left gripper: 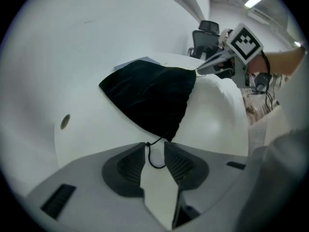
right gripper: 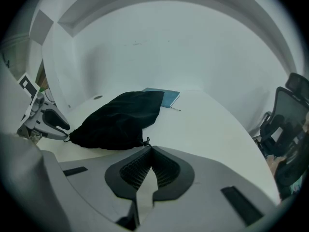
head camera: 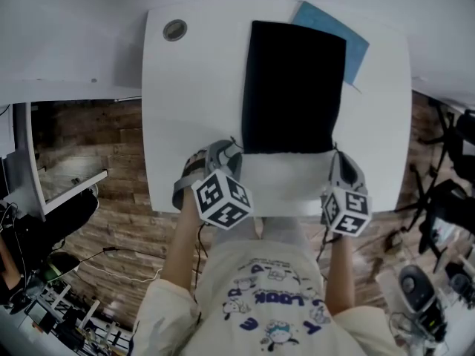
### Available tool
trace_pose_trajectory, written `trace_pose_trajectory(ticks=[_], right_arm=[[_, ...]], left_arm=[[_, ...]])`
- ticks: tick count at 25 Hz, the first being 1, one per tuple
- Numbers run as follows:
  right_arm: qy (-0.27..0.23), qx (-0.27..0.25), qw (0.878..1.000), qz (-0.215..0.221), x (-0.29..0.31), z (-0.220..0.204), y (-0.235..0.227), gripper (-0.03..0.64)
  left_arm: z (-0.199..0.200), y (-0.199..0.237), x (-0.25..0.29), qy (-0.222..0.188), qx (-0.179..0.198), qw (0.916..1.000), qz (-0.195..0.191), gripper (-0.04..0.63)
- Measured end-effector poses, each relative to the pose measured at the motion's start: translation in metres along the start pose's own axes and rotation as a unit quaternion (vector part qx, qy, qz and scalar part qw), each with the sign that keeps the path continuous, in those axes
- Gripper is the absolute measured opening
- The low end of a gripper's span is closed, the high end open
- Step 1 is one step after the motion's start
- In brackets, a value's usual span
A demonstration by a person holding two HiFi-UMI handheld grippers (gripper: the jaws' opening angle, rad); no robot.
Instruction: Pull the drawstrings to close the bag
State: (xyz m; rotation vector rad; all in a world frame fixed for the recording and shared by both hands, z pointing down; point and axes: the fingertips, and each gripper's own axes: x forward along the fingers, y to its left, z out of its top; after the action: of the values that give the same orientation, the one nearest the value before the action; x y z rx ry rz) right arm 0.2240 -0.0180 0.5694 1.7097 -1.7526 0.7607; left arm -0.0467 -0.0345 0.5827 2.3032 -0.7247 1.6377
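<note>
A black drawstring bag [head camera: 293, 87] lies flat on the white table [head camera: 193, 124], its gathered mouth toward me. My left gripper [head camera: 226, 150] sits at the mouth's left corner. In the left gripper view its jaws stand apart, and a loop of the black drawstring [left gripper: 153, 159] hangs loose in the gap, running up to the bag [left gripper: 149, 95]. My right gripper [head camera: 338, 158] is at the mouth's right corner. In the right gripper view its jaws meet at the tips [right gripper: 149, 149] on the other drawstring end [right gripper: 146, 141], right beside the bag [right gripper: 120, 117].
A blue notebook [head camera: 349, 39] lies partly under the bag's far end. A round cable grommet [head camera: 175, 30] is set in the table's far left corner. The table's near edge runs just below both grippers. Office chairs [right gripper: 285, 124] stand off to the right.
</note>
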Motion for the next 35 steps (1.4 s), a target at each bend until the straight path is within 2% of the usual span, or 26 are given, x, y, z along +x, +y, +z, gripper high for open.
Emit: trace_pose_trajectory(ticks=[4,7,10,11,12,13,15,18,21,23,25,29,31,35], right_arm=[[0.003,0.001,1.000,0.003,0.001,-0.002,-0.003,0.006],[0.005,0.002,1.000,0.004,0.002,-0.005,-0.005,0.006],[0.005,0.003,1.000,0.004,0.002,-0.004,-0.005,0.006],[0.004,0.004,1.000,0.004,0.002,-0.004,-0.006,0.006],[0.003,0.004,1.000,0.003,0.002,-0.004,-0.007,0.006],[0.003,0.005,1.000,0.003,0.002,-0.004,-0.007,0.006],[0.001,0.005,1.000,0.003,0.002,-0.003,-0.007,0.006],[0.000,0.003,1.000,-0.001,0.000,0.001,-0.008,0.006],[-0.006,0.007,1.000,-0.008,-0.002,0.007,-0.011,0.006],[-0.011,0.007,1.000,-0.013,-0.004,0.012,-0.014,0.006],[-0.017,0.005,1.000,-0.017,-0.006,0.019,-0.016,0.006],[-0.036,0.002,0.999,-0.022,-0.010,0.037,-0.019,0.006],[-0.045,-0.001,0.999,-0.025,-0.014,0.046,-0.020,0.006],[-0.060,0.006,0.997,-0.043,-0.021,0.066,-0.026,0.006]], left_arm=[[0.008,-0.003,0.011,0.025,0.091,0.9955,-0.005,0.104],[0.012,-0.007,0.017,0.034,0.130,0.9908,-0.016,0.104],[0.016,-0.004,0.016,0.037,0.135,0.9900,-0.016,0.100],[0.018,-0.004,0.016,0.034,0.132,0.9905,-0.015,0.084],[0.019,-0.005,0.017,0.031,0.129,0.9910,-0.015,0.026],[0.019,-0.006,0.017,0.029,0.127,0.9913,-0.014,0.008],[0.016,-0.008,0.019,0.031,0.120,0.9922,-0.014,0.008],[0.011,-0.010,0.018,0.029,0.075,0.9966,-0.017,0.005],[0.009,-0.004,0.011,0.017,0.003,0.9997,-0.016,0.005],[0.008,0.002,0.006,0.008,-0.048,0.9988,-0.007,0.005],[0.007,0.011,-0.001,-0.003,-0.104,0.9946,0.008,0.005],[0.010,0.029,-0.014,-0.033,-0.200,0.9785,0.037,0.005],[0.013,0.035,-0.021,-0.045,-0.229,0.9713,0.046,0.005],[0.023,0.048,-0.037,-0.069,-0.259,0.9607,0.072,0.005]])
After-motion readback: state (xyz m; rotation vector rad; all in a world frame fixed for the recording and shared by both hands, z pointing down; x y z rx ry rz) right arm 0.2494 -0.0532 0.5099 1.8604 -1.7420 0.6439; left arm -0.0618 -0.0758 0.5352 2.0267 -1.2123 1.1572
